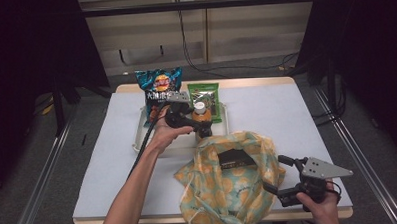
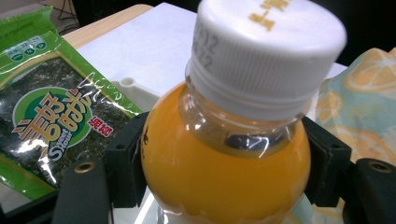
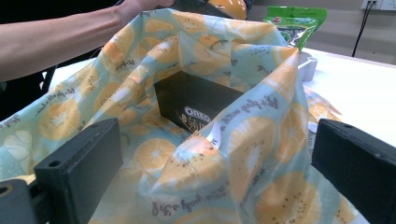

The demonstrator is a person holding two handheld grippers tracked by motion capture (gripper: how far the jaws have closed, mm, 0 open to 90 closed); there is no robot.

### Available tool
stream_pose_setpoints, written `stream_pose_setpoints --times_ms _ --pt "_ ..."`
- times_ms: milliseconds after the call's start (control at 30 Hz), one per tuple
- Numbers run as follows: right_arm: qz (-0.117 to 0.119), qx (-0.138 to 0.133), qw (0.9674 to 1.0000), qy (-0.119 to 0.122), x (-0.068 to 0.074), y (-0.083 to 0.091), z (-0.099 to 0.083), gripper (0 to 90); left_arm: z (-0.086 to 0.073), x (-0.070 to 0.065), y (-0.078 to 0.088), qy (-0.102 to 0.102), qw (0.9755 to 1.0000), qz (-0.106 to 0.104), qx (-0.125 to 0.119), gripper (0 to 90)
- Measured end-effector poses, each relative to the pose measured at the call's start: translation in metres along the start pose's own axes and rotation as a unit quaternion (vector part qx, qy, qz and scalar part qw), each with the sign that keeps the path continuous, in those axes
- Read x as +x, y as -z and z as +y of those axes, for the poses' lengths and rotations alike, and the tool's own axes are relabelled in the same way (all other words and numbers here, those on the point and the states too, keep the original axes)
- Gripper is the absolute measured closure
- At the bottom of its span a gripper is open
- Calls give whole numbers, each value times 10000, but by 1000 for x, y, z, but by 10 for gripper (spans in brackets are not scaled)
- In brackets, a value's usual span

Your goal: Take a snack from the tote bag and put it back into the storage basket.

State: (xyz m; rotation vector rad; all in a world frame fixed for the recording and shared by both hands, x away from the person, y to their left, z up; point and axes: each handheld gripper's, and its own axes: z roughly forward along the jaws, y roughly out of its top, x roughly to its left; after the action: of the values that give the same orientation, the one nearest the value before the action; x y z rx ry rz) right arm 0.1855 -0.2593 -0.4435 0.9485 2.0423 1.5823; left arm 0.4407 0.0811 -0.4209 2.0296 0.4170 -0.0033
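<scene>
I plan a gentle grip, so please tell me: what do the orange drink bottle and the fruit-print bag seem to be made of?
The orange drink bottle looks like clear, glossy plastic: reflections show at its neck, and its white cap is matte and ribbed. The fruit-print bag seems a thin, soft fabric or coated sheet; it folds and creases loosely, with a slight sheen.

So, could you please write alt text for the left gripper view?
A bottle of orange juice with a white cap stands gripped between the two black jaws of the left gripper. A green seaweed packet lies behind at left, an orange-print bag at right.
</scene>
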Motion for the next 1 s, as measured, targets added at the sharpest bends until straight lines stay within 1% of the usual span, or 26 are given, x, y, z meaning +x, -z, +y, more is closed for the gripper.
stream_pose_setpoints --times_ms 33,100,133,167,200,233,267,300,333,433,467,533,567,633,700,767,800,867,900,933,1000 --pt "1 0 10000 4 0 0 0 8 -1 -2 -1 11 10000 64 -20 296" --pt "4 3 10000 12 0 0 0 8 -1 -4 -2 36 10000 83 -33 294" --pt "6 9 10000 29 0 0 0 8 0 -5 -3 16 9999 98 -30 293" --pt "11 8 10000 29 0 0 0 8 0 -6 -4 30 9999 164 -4 284" --pt "11 8 10000 29 0 0 0 8 0 -6 -4 30 9999 164 -4 262" --pt "17 7 10000 25 0 0 0 8 1 -9 -6 -5 9997 234 19 262" --pt "11 10 10000 2 0 1 0 8 1 -10 -6 0 9997 262 -24 237" --pt "9 12 10000 3 0 1 0 8 1 -12 -6 19 9994 323 -140 230" --pt "8 12 10000 2 0 1 0 8 1 -14 -6 15 9989 445 -154 229" --pt "24 12 10000 8 0 1 0 8 -1 -14 -6 144 9978 620 -186 210" --pt "30 5 10000 22 0 0 0 8 -3 -14 -6 210 9974 641 -234 206" --pt "31 6 10000 25 0 0 0 8 -5 -14 -6 324 9969 668 -252 190" --pt "25 8 10000 27 0 0 0 8 -5 -15 -7 348 9967 688 -266 188" --pt "21 15 10000 31 0 0 0 8 -6 -17 -8 352 9959 790 -270 188" --pt "28 21 10000 34 0 0 0 8 -7 -20 -10 366 9955 841 -245 188" --pt "21 15 10000 32 0 0 0 8 -8 -22 -13 301 9947 972 -166 193" --pt "21 16 10000 31 0 0 0 8 -9 -23 -14 322 9946 974 -164 194" --pt "17 18 10000 33 0 0 0 8 -9 -23 -15 321 9942 1011 -160 245" --pt "14 14 10000 33 0 0 0 8 -10 -23 -15 303 9949 937 -230 290" --pt "6 14 10000 22 0 0 0 8 -10 -24 -16 277 9947 969 -212 295" --pt "-6 11 10000 2 0 1 0 8 -8 -23 -15 248 9955 899 -146 298"
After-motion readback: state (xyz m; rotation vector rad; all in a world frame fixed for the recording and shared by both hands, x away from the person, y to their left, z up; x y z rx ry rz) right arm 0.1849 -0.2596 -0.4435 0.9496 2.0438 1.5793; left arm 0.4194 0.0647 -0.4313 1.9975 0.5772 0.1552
